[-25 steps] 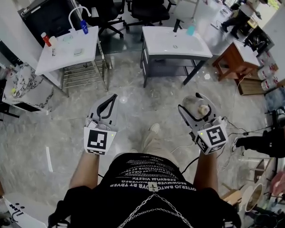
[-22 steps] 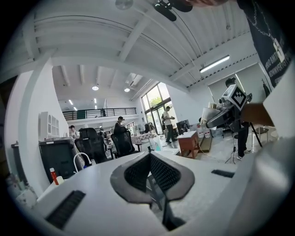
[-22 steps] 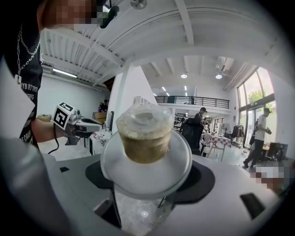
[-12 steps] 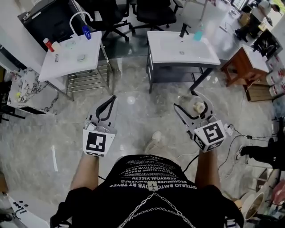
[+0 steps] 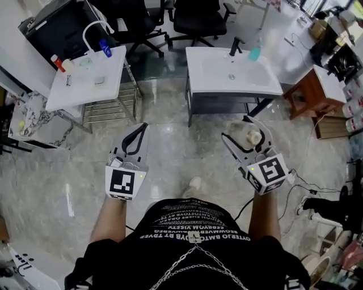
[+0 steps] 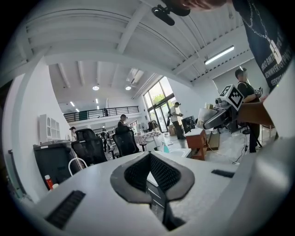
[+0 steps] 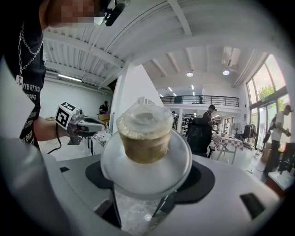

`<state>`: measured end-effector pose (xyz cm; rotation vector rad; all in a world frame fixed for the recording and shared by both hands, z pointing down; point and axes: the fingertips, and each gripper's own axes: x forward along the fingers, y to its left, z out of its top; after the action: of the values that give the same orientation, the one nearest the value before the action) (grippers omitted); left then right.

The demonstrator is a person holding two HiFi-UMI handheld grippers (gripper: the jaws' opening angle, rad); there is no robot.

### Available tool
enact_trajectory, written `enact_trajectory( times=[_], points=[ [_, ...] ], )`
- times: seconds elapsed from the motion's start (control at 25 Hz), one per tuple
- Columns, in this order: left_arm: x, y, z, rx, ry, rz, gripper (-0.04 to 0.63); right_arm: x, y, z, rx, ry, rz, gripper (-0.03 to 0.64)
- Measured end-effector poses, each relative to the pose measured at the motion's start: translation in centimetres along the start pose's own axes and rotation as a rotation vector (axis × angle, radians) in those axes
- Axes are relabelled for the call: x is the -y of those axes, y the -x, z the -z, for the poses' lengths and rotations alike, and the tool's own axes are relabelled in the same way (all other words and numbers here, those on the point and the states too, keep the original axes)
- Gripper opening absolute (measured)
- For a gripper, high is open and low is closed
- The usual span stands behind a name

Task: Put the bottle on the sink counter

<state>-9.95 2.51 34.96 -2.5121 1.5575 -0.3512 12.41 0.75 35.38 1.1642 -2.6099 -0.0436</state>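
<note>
My right gripper [image 5: 249, 137] is shut on a clear plastic bottle [image 5: 248, 136] with a tan cap, held over the marble floor. In the right gripper view the bottle [image 7: 145, 133] points its cap at the camera and fills the space between the jaws of the right gripper [image 7: 146, 173]. The white sink counter [image 5: 266, 79] stands ahead, beyond the bottle. Level with the right one, my left gripper [image 5: 136, 140] is shut and empty. Its pads meet at the tip in the left gripper view [image 6: 150, 159], where the sink counter [image 6: 177, 153] shows beyond them.
A black faucet [image 5: 234, 45] and a teal bottle [image 5: 254, 53] stand at the sink's back edge. To the left is a white table [image 5: 74, 90] with small bottles, over a metal rack [image 5: 108, 105]. Office chairs [image 5: 195, 17] stand behind, a wooden stool [image 5: 309, 93] to the right, and cables [image 5: 317, 181] lie on the floor.
The view has shifted as the person steps forward; the sink counter now sits more squarely ahead. Both grippers keep their pose, and the right one still holds the bottle.
</note>
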Motion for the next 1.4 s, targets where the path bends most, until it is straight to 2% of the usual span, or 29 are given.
enact_trajectory(
  times=[0.44,0.68,0.92,1.4],
  points=[
    [0.2,-8.9,-1.3,0.009,0.031,-0.084,0.006,8.2,-3.2,1.1,0.003,0.012,-0.061,0.336],
    [0.7,-10.0,-0.6,-0.014,0.0,-0.08,0.005,8.3,-5.1,3.1,-0.014,-0.014,-0.111,0.336],
    [-0.4,-10.9,0.3,-0.037,0.011,-0.095,0.006,9.6,-6.8,3.5,-0.014,-0.028,-0.118,0.336],
    [-5.9,-20.8,0.1,-0.01,0.001,-0.002,0.006,14.2,-14.4,1.3,-0.022,-0.027,-0.066,0.336]
  ],
)
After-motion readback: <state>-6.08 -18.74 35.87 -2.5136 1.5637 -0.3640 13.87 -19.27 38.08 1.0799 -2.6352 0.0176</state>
